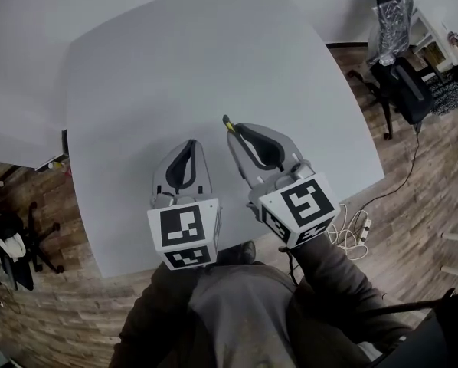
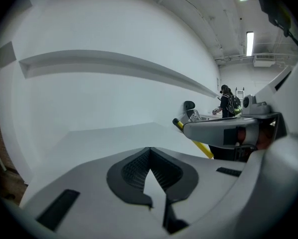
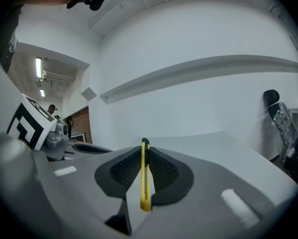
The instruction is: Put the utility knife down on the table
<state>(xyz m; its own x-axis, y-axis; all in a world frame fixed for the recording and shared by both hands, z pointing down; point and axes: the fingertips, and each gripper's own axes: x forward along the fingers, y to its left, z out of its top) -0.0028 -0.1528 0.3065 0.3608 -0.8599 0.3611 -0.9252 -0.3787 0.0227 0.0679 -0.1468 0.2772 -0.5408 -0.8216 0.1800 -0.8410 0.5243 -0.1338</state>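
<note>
A slim yellow and black utility knife is clamped lengthwise between the jaws of my right gripper, which is shut on it. In the head view its black tip sticks out past the right gripper, above the white table. The left gripper view shows the knife at the right, beside the right gripper's body. My left gripper hovers to the left of the right one, jaws closed together with nothing between them.
The white table stretches ahead of both grippers. Office chairs and a cable with a power strip lie on the wooden floor at the right. Another chair stands at the left. A person stands far off.
</note>
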